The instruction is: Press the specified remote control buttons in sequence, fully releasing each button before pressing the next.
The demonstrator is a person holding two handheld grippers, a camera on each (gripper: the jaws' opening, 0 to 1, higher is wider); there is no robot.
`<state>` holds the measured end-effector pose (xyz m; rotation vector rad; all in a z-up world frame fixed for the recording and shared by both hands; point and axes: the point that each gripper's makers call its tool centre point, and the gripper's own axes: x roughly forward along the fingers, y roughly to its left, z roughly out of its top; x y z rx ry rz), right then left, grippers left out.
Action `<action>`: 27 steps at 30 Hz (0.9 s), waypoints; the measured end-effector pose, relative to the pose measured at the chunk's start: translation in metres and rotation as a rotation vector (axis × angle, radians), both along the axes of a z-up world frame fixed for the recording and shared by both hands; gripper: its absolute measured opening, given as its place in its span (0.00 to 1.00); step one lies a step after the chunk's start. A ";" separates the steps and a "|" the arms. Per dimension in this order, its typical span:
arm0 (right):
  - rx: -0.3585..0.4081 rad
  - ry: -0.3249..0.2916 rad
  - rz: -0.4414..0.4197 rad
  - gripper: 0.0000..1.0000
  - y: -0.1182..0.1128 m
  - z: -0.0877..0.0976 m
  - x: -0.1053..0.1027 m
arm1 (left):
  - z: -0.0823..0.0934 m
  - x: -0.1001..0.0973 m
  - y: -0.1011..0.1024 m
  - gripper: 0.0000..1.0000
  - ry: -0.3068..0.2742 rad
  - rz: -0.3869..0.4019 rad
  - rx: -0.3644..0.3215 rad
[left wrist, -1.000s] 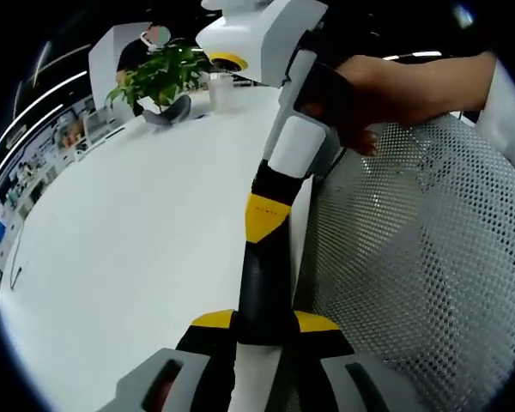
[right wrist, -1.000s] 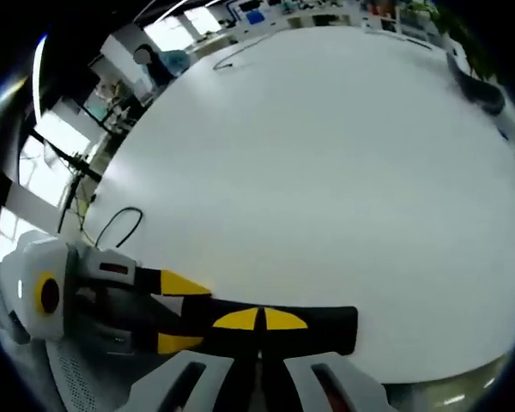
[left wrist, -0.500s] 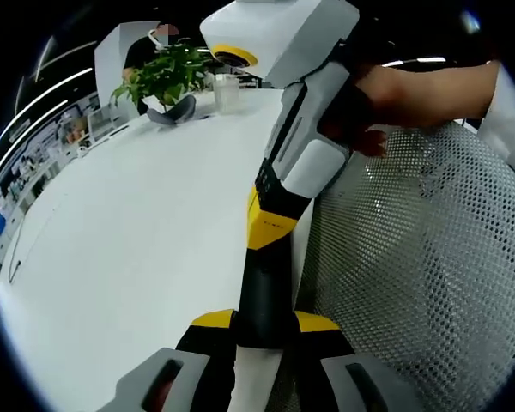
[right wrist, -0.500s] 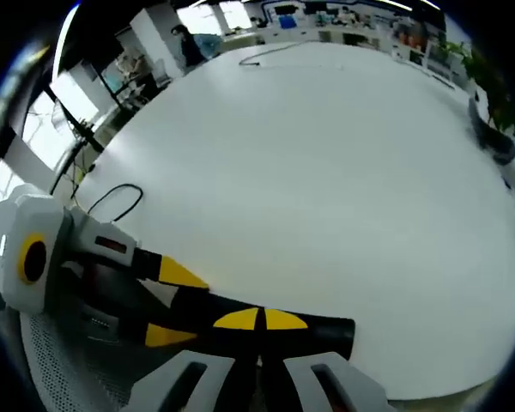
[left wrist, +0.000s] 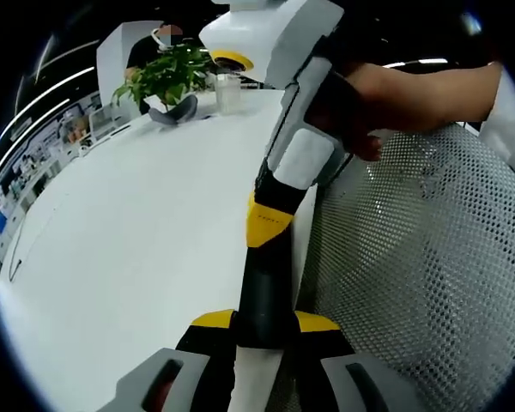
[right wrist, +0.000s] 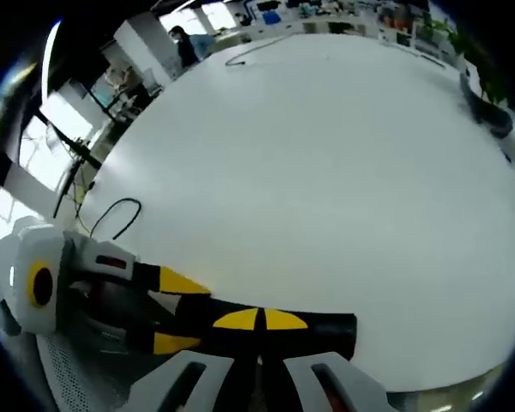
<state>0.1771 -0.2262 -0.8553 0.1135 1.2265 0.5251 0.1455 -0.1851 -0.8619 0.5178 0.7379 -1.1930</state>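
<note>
1. My right gripper (right wrist: 262, 319) has its jaws closed together, empty.
2. My left gripper (left wrist: 264, 323) has its jaws either side of the right gripper's tip; I cannot tell if they clamp it.
3. Both hover at the white table (left wrist: 129, 240) edge.
4. I cannot tell where the remote is.

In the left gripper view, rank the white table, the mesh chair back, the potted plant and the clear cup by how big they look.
As they appear in the left gripper view:
1. White table, largest.
2. Mesh chair back, close behind, though it sits nearer the camera, so this order is unsure.
3. Potted plant.
4. Clear cup, smallest.
</note>
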 end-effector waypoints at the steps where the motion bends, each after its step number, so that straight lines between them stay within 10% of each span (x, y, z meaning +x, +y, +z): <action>1: -0.009 -0.007 -0.015 0.00 -0.003 0.001 0.002 | 0.000 0.000 0.000 0.24 0.000 0.000 0.000; 27: 0.000 0.092 -0.021 0.00 0.001 0.002 -0.013 | 0.000 0.002 -0.001 0.24 -0.007 0.007 -0.001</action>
